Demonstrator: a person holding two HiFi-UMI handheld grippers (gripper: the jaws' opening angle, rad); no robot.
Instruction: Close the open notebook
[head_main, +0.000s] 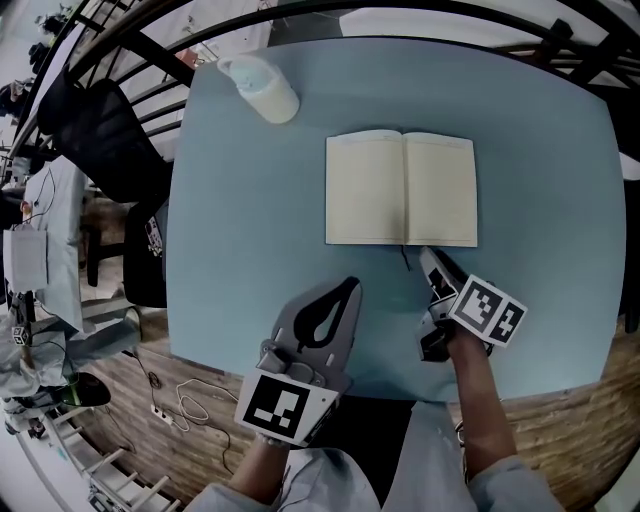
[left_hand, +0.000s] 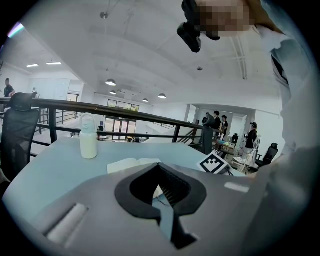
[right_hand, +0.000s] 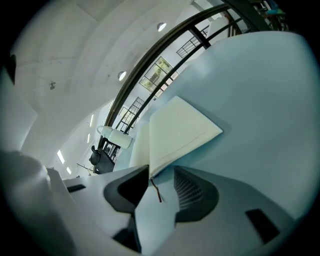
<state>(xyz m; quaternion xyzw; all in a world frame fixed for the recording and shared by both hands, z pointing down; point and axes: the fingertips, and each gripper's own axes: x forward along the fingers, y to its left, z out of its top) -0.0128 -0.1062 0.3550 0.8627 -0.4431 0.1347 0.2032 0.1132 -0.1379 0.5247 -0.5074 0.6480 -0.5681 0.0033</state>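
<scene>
Pale blue table (head_main: 250, 200) carries the open notebook (head_main: 400, 188), flat at its middle. At the notebook's near edge, by the spine, the right gripper (head_main: 432, 258) stands wide open, its 2 jaws flanking the ribbon (head_main: 405, 260) and pressing on nothing. The left gripper (head_main: 352, 285), closed and empty, sits nearer the table's near edge, apart from the notebook.

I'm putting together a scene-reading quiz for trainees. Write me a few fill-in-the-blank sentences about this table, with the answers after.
The notebook lies ___ on the table, pages facing up.
In the head view, the white bottle stands at the table's far ___ corner.
The right gripper, its jaws apart, has its tips at the near edge of the notebook's ___ page.
Missing words: open; left; right.
</scene>
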